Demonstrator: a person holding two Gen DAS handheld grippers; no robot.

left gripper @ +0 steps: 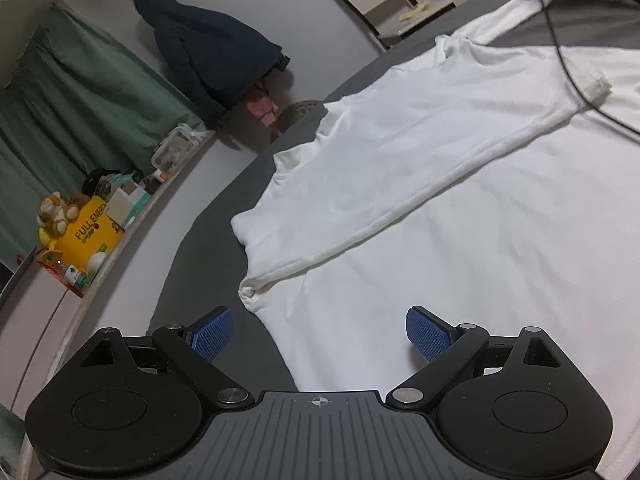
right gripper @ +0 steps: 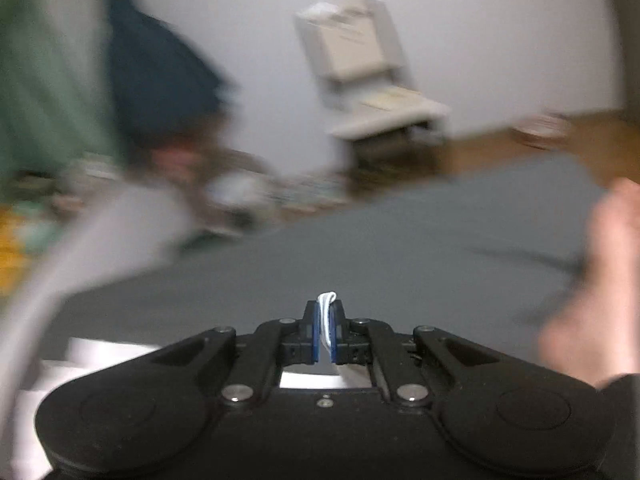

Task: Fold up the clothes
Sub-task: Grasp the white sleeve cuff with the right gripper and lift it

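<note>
A white long-sleeved shirt (left gripper: 460, 184) lies spread on a grey surface (left gripper: 208, 264), with one sleeve (left gripper: 400, 196) folded across its body. My left gripper (left gripper: 318, 334) is open and empty, low over the shirt's near left edge, its blue pads (left gripper: 212, 334) wide apart. My right gripper (right gripper: 326, 330) is shut on a fold of the white shirt (right gripper: 326, 312), which sticks up between the blue pads. The right wrist view is blurred by motion; white cloth (right gripper: 100, 356) shows at its lower left.
A dark blue jacket (left gripper: 208, 52) hangs on the far wall beside green curtains (left gripper: 68, 104). A cluttered ledge with a yellow box (left gripper: 90, 236) runs along the left. A black cable (left gripper: 568, 64) crosses the shirt. A bare foot (right gripper: 600, 280) rests at the right.
</note>
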